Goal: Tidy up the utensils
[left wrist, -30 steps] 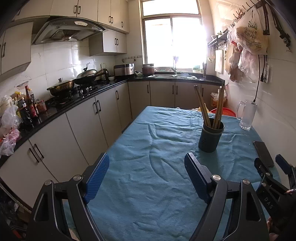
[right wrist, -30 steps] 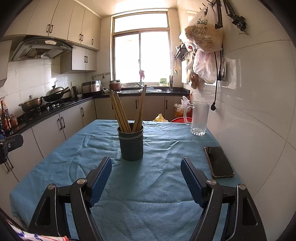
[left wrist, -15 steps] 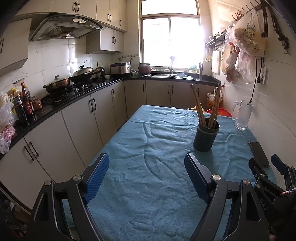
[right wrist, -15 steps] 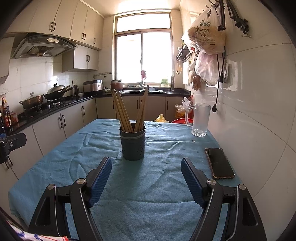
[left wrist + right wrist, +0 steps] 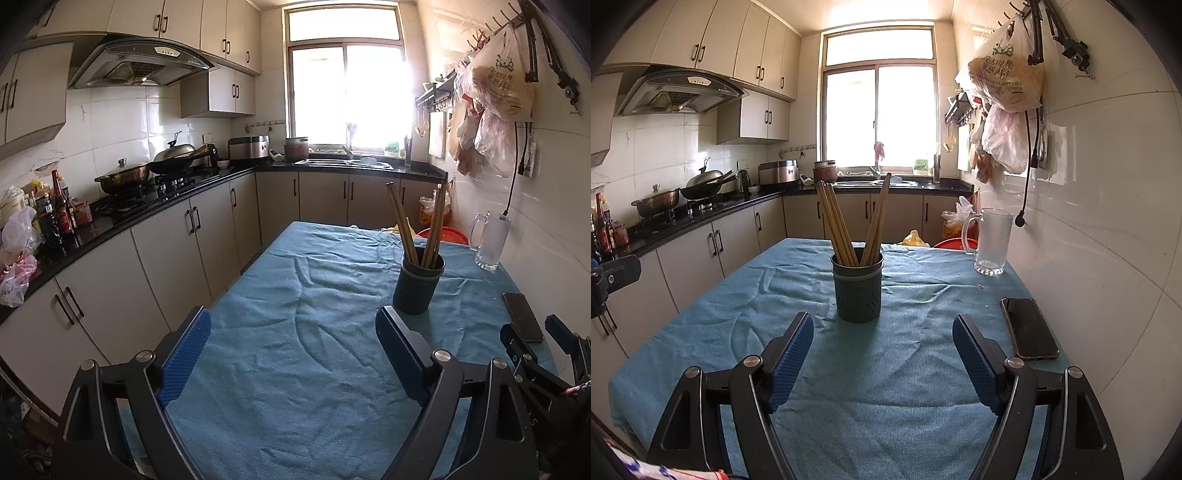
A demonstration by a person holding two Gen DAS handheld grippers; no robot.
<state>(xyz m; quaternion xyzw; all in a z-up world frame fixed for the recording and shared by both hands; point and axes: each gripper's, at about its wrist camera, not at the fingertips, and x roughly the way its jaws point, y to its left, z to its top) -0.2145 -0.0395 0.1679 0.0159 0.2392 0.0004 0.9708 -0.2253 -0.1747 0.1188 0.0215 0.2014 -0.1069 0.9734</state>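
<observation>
A dark perforated utensil holder stands upright on the blue tablecloth, with several wooden chopsticks leaning out of it in two bunches. My right gripper hovers just short of the holder, open, nothing between its blue pads. In the left wrist view the same holder stands ahead and to the right. My left gripper hangs over bare cloth, its jaws opening wider with nothing between them. The right gripper's fingers show at that view's right edge.
A black phone lies on the cloth near the right wall. A clear glass mug stands at the far right corner. Kitchen cabinets and a counter with pots run along the left. Plastic bags hang on the wall above.
The left wrist view has tilted slightly, so the holder sits a little lower and further away in it. The right view is nearly unchanged.
</observation>
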